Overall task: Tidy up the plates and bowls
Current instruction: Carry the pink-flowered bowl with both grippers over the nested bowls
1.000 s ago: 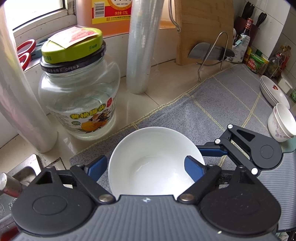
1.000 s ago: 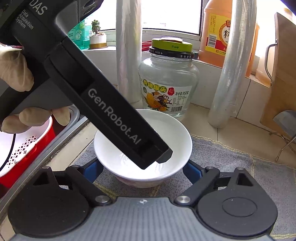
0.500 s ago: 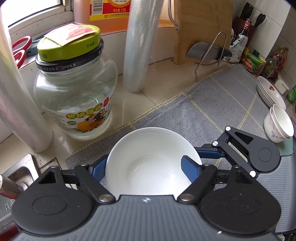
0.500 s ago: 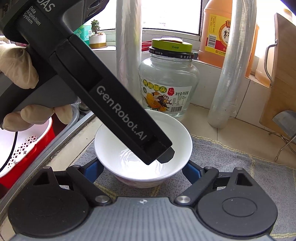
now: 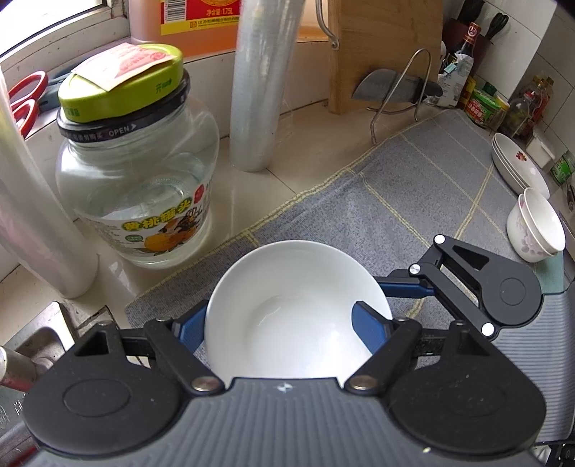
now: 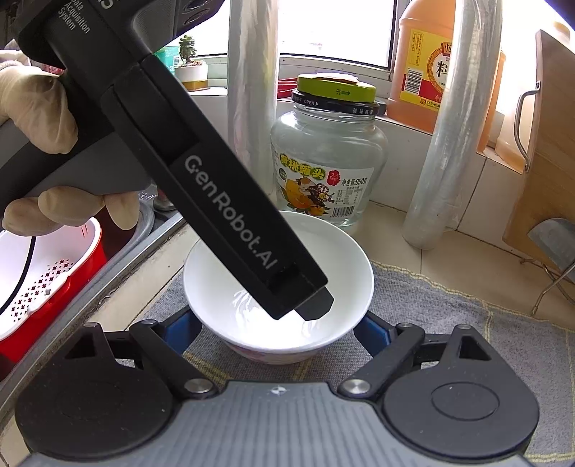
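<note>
L tongs (image 5: 284,325) closed in, now clamping bowl (image 5: 287,305) (R tongs (image 6: 276,330) apart).

Two close wrist views angled down, both sharing the white bowl (image 5: 294,309)

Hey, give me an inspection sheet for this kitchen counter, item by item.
Surface: grey mat on a pale counter.
Job's things: white bowl on the mat's near corner; plates and small bowls stacked at its far end.
Clutter: glass jar, film roll, cutting board, cleaver, scissors.
Grippers: left claw closed on the white bowl; right claw straddles it, contact unclear.
Cables: thin black cable over the white strainer.
Surroundings: window, oil bottle, sauce bottles.
</note>
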### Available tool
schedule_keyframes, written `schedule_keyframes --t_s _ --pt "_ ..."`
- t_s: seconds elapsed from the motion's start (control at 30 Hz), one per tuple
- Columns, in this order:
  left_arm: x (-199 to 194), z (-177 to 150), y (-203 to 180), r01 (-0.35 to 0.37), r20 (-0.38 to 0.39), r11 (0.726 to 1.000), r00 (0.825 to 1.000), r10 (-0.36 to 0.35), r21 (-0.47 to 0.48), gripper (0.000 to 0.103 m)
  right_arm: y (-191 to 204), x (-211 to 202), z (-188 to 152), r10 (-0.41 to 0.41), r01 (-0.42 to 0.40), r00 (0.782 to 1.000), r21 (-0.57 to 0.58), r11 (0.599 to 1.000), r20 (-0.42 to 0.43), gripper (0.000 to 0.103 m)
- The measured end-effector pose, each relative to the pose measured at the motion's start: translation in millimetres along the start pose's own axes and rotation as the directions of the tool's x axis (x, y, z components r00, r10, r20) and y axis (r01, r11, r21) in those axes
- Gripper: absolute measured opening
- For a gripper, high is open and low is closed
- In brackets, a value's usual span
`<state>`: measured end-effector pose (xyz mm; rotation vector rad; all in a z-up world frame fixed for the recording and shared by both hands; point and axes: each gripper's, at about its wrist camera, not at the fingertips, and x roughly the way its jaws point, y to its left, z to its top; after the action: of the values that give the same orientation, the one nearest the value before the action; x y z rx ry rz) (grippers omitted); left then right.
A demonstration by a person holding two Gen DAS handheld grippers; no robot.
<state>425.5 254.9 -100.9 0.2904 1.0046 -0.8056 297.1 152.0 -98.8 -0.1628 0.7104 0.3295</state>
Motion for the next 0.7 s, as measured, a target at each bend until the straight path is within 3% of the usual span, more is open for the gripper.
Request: schedule_keyframes --t_s 0.7 --pt "-22.2 -0.2 -26.2 0.006 0.029 0.999 1.000 -0.007 0.032 0.082 -2.0 -31.3 -0.2 -0.023 0.023 0.999 0.007 1.000 0.023 0.093"
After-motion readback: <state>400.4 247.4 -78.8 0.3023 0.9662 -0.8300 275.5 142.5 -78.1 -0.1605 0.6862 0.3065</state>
